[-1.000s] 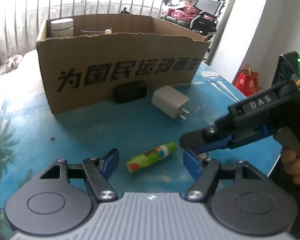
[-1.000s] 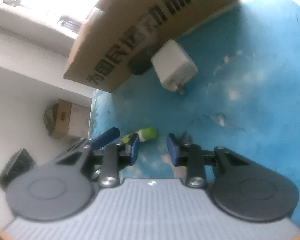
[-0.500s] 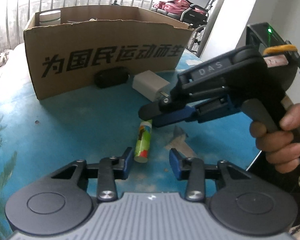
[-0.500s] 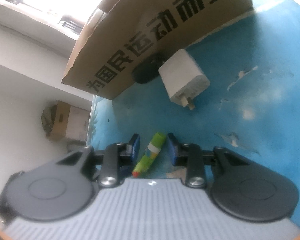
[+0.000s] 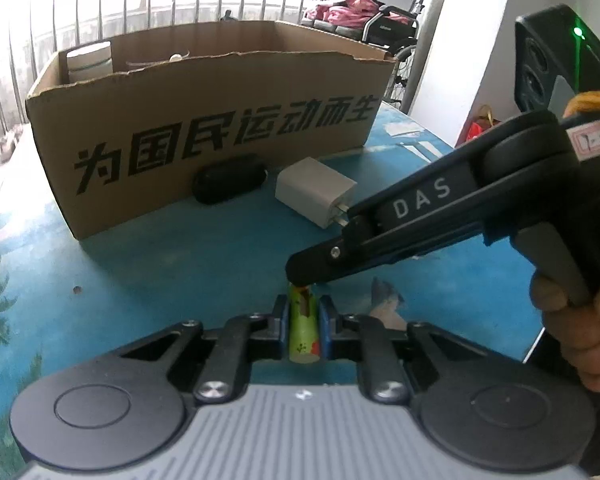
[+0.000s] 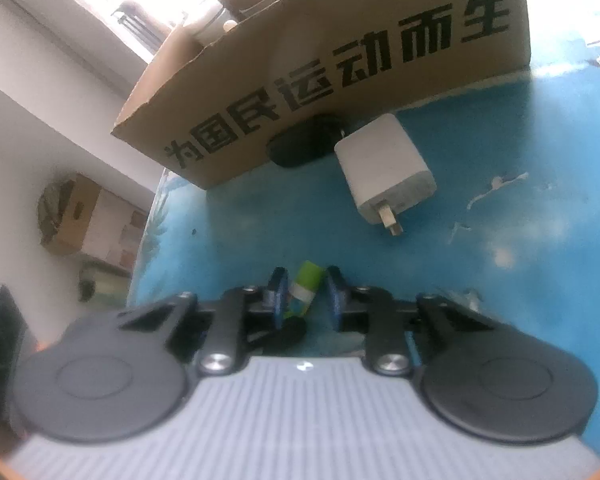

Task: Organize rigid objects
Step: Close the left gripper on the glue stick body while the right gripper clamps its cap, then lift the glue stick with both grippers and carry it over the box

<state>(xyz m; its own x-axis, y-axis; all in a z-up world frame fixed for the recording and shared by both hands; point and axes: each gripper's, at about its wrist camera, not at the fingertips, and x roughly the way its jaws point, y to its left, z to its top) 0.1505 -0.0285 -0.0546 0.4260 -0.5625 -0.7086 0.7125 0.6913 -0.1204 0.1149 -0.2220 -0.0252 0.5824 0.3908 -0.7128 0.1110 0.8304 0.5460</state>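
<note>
Clamping both blue pads against its sides, the left gripper [image 5: 304, 322] now has the green glue stick [image 5: 303, 332] pinched tight, lengthwise along the fingers, in the left wrist view. A second ago these jaws stood wide with the stick lying loose and slanted on the blue tabletop [image 5: 160, 264]; half a second ago they were half closed around it. The right gripper [image 5: 306, 274] reaches in from the right, held by a hand [image 5: 576, 316], its black tip over the stick's far end; earlier it was farther right. Behind sit the cardboard box [image 5: 204, 128], a black oval case [image 5: 230, 184] touching its front wall, and a white charger [image 5: 314, 192] just beside the case, all unmoved.

From the right wrist view, the right gripper [image 6: 306, 294] has its jaws narrow and closing, with the glue stick's [image 6: 306, 282] green-capped end between them; the left pad seems to meet it, while a sliver of gap shows at the right pad, so a firm grip cannot be told. A second ago the stick lay off to the left of these fingers. The charger [image 6: 384, 168], black case [image 6: 304, 142] and box [image 6: 340, 60] lie beyond on the tabletop [image 6: 500, 200].
</note>
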